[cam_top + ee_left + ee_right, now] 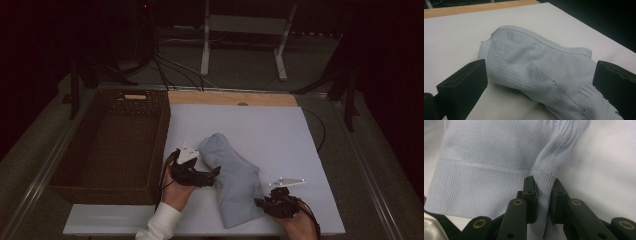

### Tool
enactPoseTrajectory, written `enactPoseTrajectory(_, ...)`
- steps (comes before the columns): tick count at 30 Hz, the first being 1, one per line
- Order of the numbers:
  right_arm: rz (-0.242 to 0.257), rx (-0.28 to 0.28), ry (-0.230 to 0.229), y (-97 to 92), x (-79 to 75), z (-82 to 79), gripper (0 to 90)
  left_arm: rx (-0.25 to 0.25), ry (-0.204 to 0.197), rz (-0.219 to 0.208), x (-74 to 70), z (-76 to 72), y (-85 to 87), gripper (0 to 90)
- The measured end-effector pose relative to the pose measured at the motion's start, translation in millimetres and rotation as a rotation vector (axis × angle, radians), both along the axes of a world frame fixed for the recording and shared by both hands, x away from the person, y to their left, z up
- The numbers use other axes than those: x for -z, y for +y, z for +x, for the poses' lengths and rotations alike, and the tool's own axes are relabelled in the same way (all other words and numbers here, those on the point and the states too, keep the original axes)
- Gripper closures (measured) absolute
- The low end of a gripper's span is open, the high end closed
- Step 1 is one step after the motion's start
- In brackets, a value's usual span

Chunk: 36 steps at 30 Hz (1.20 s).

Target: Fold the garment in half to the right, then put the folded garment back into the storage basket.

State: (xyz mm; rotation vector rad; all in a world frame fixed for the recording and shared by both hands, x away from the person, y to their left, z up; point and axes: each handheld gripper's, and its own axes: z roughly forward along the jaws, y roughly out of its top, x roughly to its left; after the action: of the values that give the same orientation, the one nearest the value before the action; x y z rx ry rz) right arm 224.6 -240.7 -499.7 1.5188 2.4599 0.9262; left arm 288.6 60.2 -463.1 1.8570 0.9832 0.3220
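A pale blue knitted garment [232, 175] lies folded on the white board [270, 125]. My left gripper [216, 176] reaches it from the left side. In the left gripper view its jaws stand wide apart, open [539, 82], with the garment [536, 62] lying between them and untouched by either pad. My right gripper [260, 203] is at the garment's near right corner. In the right gripper view it is shut [544, 192] on a pinched fold of the ribbed hem [545, 172], which bunches up between the pads.
A dark wicker basket [100, 192] stands against the board's left edge, right beside my left hand. A wooden strip [230, 98] runs along the board's far edge. Cables and a white metal stand [245, 25] lie on the floor beyond.
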Motion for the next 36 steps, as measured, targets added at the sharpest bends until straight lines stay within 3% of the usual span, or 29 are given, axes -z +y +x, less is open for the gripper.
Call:
enactPoseTrajectory(20,-0.052,0.021,-0.046,-17.2,-2.9,-11.1,78.2,0.008,-0.026,-0.051,0.6,5.5,1.0,0.3)
enactPoseTrajectory(29,-0.056,0.031,-0.047,-21.8,-3.5,-13.7,78.2,0.058,-0.052,-0.064,5.4,10.2,-1.0,0.4)
enactPoseTrajectory(34,-0.062,0.033,-0.053,-23.6,-3.7,-14.6,78.2,0.08,-0.01,-0.077,9.0,15.4,-1.5,3.2)
enactPoseTrajectory(36,-0.062,0.035,-0.053,-24.6,-3.7,-14.8,78.1,0.065,0.005,-0.068,10.1,16.6,-2.3,3.3)
